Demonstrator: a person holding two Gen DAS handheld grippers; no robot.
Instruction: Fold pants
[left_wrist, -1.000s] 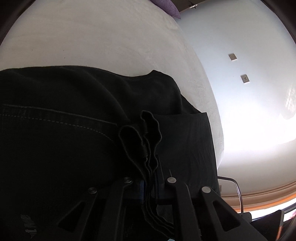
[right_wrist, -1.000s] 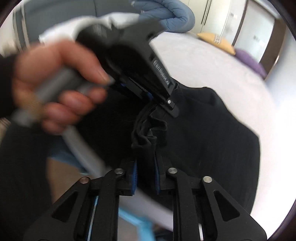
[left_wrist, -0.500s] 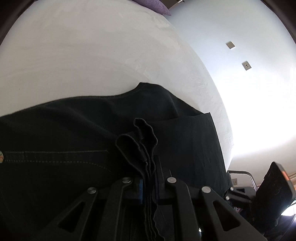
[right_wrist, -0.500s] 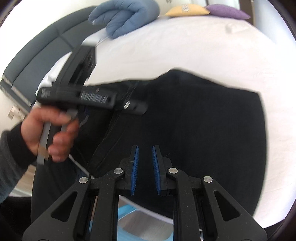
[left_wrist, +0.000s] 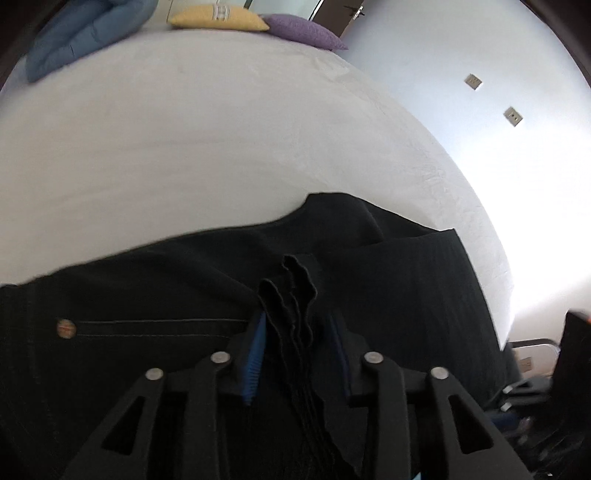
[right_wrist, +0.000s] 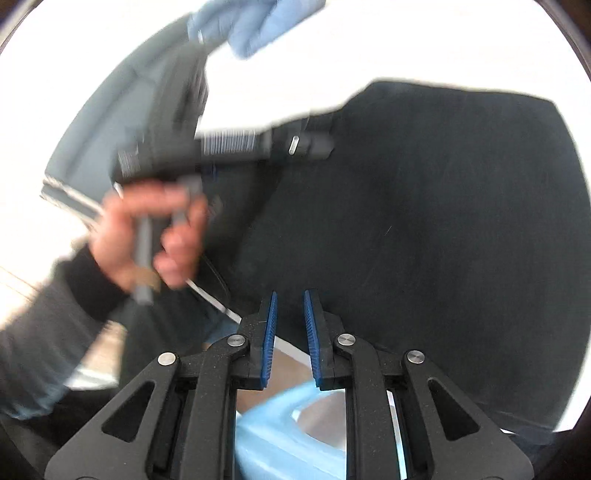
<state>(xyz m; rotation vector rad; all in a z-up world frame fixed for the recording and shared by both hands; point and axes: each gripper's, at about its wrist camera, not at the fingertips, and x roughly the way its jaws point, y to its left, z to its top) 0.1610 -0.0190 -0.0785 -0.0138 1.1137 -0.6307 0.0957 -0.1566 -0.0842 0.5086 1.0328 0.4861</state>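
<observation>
The left gripper (left_wrist: 299, 332) angles down, jaws opening around the pants (left_wrist: 388, 295) hem; right gripper (right_wrist: 290, 321) jaws empty, slightly apart.

a: what fills the room?
b: a white bed (left_wrist: 221, 140), with a yellow pillow (left_wrist: 218, 18), a purple pillow (left_wrist: 303, 35) and a blue pillow (left_wrist: 85, 33) at its far end.
a: and right?
b: a pale wall (left_wrist: 461, 48) with two sockets (left_wrist: 512, 116), brightly lit.
</observation>
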